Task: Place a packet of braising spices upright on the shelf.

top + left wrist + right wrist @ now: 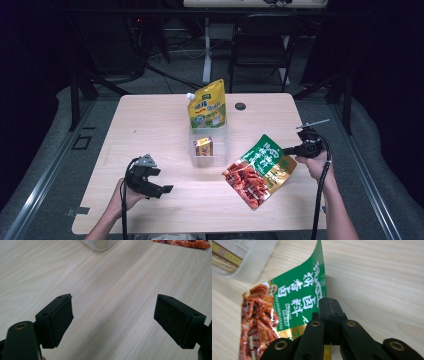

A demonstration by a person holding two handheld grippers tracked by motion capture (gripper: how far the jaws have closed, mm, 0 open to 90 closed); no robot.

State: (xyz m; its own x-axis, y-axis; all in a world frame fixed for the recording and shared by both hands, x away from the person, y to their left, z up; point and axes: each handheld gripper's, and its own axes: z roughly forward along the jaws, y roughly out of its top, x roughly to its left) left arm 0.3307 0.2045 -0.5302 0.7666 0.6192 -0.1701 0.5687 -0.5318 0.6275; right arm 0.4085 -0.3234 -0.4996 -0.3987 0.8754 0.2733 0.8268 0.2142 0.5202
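Observation:
A green and red snack pouch [260,170] lies at the right of the table with its far right edge lifted. My right gripper [286,149] is shut on that edge; in the right gripper view the closed jaws [329,302] pinch the green side of the pouch [294,300]. At the front left, my left gripper [167,189] rests in a hand, open. Its pads [60,320] stand wide apart over bare wood. A clear plastic container [192,157] in the middle holds a yellow spouted pouch [207,106], upright, and a small box [203,146].
The wooden table [150,130] has a black round grommet [240,106] near its far edge. A dark chair [260,45] and a desk leg stand behind the table. The container's corner [100,243] and the snack pouch's tip [185,242] lie ahead of the left gripper.

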